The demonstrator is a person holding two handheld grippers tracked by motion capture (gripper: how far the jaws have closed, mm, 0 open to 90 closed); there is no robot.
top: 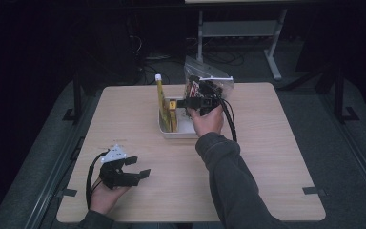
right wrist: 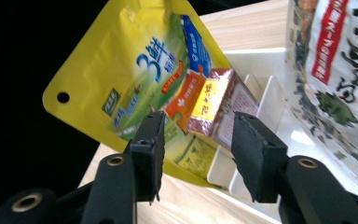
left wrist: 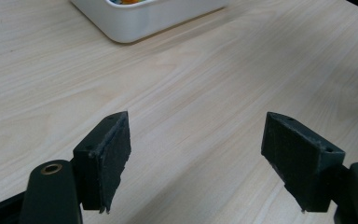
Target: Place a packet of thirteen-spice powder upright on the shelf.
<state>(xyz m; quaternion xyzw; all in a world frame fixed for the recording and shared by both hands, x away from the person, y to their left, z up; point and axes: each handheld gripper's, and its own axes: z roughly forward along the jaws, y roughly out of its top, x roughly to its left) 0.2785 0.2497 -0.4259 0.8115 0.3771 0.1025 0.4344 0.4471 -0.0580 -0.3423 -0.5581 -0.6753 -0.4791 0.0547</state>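
— Which step is this?

— It looks like a reach into the white divided tray (top: pixel 169 132) at the middle of the bench (top: pixel 276 162). The right tool (top: pixel 187 102) sits at the tray's near side, jaws apart, lined up with the small maroon-and-yellow box (right wrist: pixel 214 105). That box stands in a slot beside the tall yellow pouch (right wrist: pixel 135 70), touching it.

— Anything gripped yet?

— No. In the right gripper view the box is between the jaws' line but farther off, not touched.

— And the other hand?

— The left tool (top: pixel 140 168) rests at the bench's near left, well apart from the tray, jaws wide and empty.

— Next move?

— Probably advancing until the jaws straddle the box, then closing. The clear seaweed-snack bag (right wrist: pixel 335 70) just beside it leaves little room, so the approach needs to stay straight.
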